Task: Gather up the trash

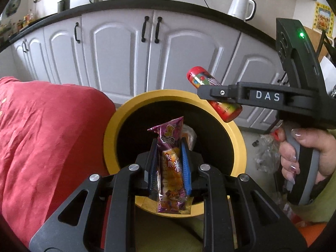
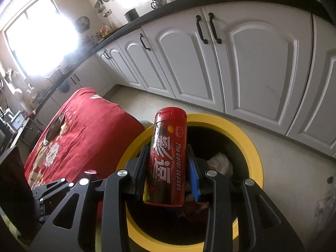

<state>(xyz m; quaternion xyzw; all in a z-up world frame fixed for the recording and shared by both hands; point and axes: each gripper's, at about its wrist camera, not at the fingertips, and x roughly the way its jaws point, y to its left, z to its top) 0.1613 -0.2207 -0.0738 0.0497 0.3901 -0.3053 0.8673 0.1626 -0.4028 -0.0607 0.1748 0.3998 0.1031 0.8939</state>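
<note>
Right now my left gripper (image 1: 168, 163) is pinching a purple snack wrapper (image 1: 171, 168) upright between its fingers, held directly over the open mouth of the yellow-rimmed bin (image 1: 111, 130). My right gripper (image 2: 168, 168) is clamped on a red candy tube (image 2: 167, 163), cap end pointing away from me, and it too sits over the bin (image 2: 254, 153); from the left wrist view I see that same tube (image 1: 198, 77) tilted above the bin's far right rim, with the right gripper's black finger crossing its middle and hiding the label there. The hand (image 1: 302, 157) holding the right gripper shows at the right edge. Just left of the bin a table under a red cloth (image 1: 48, 130) crowds in, its edge close beside the rim; in the right wrist view a metal dish (image 2: 53, 130) rests on that cloth (image 2: 88, 126). White cabinets (image 1: 117, 56) with dark handles run behind the bin, under a black countertop carrying a white jug (image 1: 241, 7). Clear crumpled plastic (image 1: 265, 155) lies on the floor to the right of the bin, partly hidden by the right gripper's handle. Inside the bin I can make out some pale wrapped trash (image 2: 220, 163), but the interior is dark and my own fingers and the held items cover most of it, so I cannot tell what else lies there. The window glare washes out the far left of the right wrist view.
</note>
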